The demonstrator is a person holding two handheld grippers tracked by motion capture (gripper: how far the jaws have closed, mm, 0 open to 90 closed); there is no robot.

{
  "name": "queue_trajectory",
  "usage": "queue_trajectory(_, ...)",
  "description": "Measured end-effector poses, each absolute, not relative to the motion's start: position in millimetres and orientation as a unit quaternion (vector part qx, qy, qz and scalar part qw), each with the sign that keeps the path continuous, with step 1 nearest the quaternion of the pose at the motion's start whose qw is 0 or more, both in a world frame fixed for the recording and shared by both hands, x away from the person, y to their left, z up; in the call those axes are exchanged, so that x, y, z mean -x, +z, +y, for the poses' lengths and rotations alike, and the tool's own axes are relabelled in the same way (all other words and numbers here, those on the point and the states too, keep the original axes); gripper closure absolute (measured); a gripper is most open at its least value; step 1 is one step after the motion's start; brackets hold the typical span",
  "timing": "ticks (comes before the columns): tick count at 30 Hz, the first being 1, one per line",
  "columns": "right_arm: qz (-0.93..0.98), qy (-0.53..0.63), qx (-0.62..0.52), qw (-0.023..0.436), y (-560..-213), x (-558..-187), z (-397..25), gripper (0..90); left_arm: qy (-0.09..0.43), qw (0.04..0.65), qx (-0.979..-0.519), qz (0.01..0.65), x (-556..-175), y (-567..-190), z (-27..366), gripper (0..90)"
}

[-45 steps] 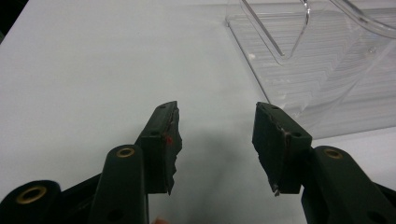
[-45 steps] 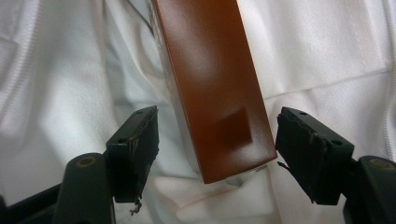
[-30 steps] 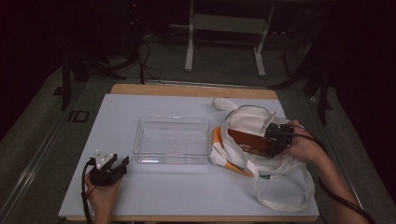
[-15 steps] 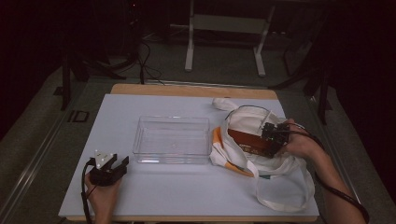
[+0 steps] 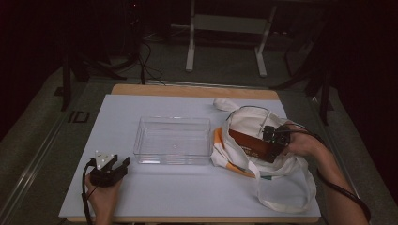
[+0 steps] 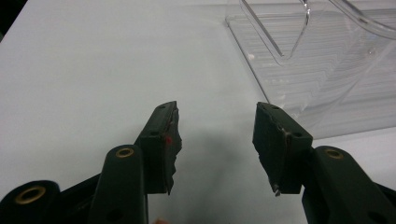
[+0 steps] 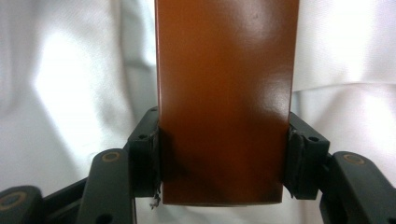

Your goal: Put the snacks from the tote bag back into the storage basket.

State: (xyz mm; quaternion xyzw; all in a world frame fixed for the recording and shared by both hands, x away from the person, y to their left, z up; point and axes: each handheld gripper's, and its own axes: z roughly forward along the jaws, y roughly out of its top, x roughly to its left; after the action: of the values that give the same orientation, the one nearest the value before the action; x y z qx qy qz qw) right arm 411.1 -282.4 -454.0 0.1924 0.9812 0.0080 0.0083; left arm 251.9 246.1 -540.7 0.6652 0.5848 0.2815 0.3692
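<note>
We are clamping the orange-brown box (image 7: 224, 98) between the 2 jaws of our right gripper (image 5: 274, 140), and over the last second we are easing it a little leftward, up out of the white tote bag (image 5: 277, 180) it is lying in. We judge the grasp firm and the lift toward the clear plastic tray (image 5: 173, 139) just beginning. Our left gripper (image 6: 217, 135) is still resting on the white table (image 5: 187, 197), jaws apart and holding nothing.

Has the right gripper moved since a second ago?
Yes. The right gripper, shut on the brown box in the white bag, shifted slightly left, toward the clear tray.
</note>
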Motion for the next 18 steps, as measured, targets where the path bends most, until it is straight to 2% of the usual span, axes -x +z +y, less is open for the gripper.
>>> queue_trajectory(18, 0.979, -0.04, -0.2, -0.026, -472, -422, -273, 39.9, 0.282, 0.371, -0.665, 0.584, -252, -541, 246, 51.0)
